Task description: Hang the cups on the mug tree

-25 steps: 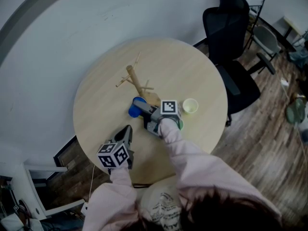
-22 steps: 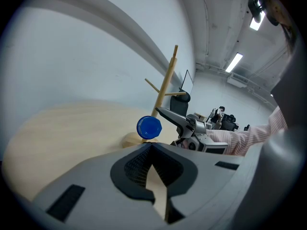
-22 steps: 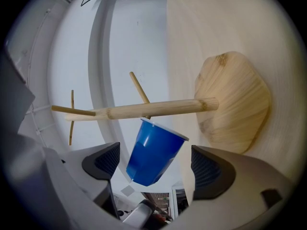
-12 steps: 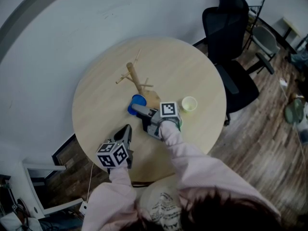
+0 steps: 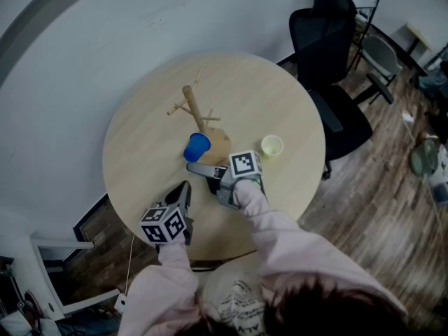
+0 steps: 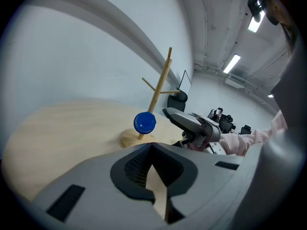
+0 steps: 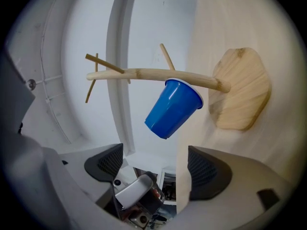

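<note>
From the head we are looking steeply down on the round table (image 5: 140, 152) from well above. In the left gripper view we are looking low across the tabletop at the mug tree (image 6: 156, 92); in the right one, rolled sideways, we are sitting close. All three are sharing the blue cup (image 5: 197, 146)

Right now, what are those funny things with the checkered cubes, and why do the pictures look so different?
Those are tools like big tongs. A person holds the left hand-held gripper, shut and empty, and the right hand-held gripper, open and empty. One picture comes from a camera on the person's head, looking down. The other two come from cameras riding on the tools. On the round table stands a wooden mug tree with a blue cup hanging on it. A pale yellow cup stands nearby.
</note>
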Tool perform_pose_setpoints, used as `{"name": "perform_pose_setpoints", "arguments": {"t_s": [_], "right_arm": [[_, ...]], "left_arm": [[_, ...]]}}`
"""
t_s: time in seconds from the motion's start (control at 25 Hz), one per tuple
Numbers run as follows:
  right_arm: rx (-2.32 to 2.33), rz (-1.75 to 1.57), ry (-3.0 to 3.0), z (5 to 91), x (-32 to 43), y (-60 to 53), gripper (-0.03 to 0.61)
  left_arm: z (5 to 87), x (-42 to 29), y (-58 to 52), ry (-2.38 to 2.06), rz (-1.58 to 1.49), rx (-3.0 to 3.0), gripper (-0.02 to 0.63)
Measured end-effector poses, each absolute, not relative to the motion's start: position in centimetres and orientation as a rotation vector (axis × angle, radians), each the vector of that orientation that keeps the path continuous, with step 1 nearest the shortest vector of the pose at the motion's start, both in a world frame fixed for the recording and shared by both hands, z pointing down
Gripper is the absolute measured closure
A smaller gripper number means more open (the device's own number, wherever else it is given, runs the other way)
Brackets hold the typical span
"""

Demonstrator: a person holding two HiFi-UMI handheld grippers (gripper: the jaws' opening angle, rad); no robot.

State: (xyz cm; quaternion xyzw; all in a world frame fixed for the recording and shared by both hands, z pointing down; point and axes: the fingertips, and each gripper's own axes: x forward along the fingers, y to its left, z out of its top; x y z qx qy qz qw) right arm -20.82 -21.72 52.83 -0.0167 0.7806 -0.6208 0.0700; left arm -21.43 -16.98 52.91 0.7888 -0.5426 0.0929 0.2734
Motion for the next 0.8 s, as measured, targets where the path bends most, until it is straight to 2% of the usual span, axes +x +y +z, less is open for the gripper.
{"name": "perform_pose_setpoints", "arguments": {"t_s": [0.04, 0.28, 0.44, 0.6, 0.64, 0.8], "right_arm": [[-0.046, -1.840, 2.376, 52.7, -20.8, -21.5, 0.178], [-0.057, -1.692, 2.455, 51.3, -20.2, -20.9, 0.247], [-0.052, -1.583, 2.478, 49.8, -19.5, -20.0, 0.338], [-0.241, -1.544, 2.562, 51.5, -17.8, -19.6, 0.379], [-0.284, -1.523, 2.574, 51.8, -17.4, -19.6, 0.418], [-0.367, -1.447, 2.575, 51.9, -16.1, -19.1, 0.460]], "left_arm": [[52.9, -21.4, -16.9, -1.456, 0.249, 2.124, 0.614], [52.9, -21.3, -16.4, -1.434, 0.241, 2.143, 0.614], [52.9, -20.9, -16.2, -1.405, 0.244, 2.163, 0.614], [53.2, -20.1, -15.8, -1.365, 0.251, 2.189, 0.614], [53.2, -20.0, -15.7, -1.354, 0.254, 2.196, 0.614], [53.7, -19.4, -15.3, -1.311, 0.273, 2.222, 0.614]]}}
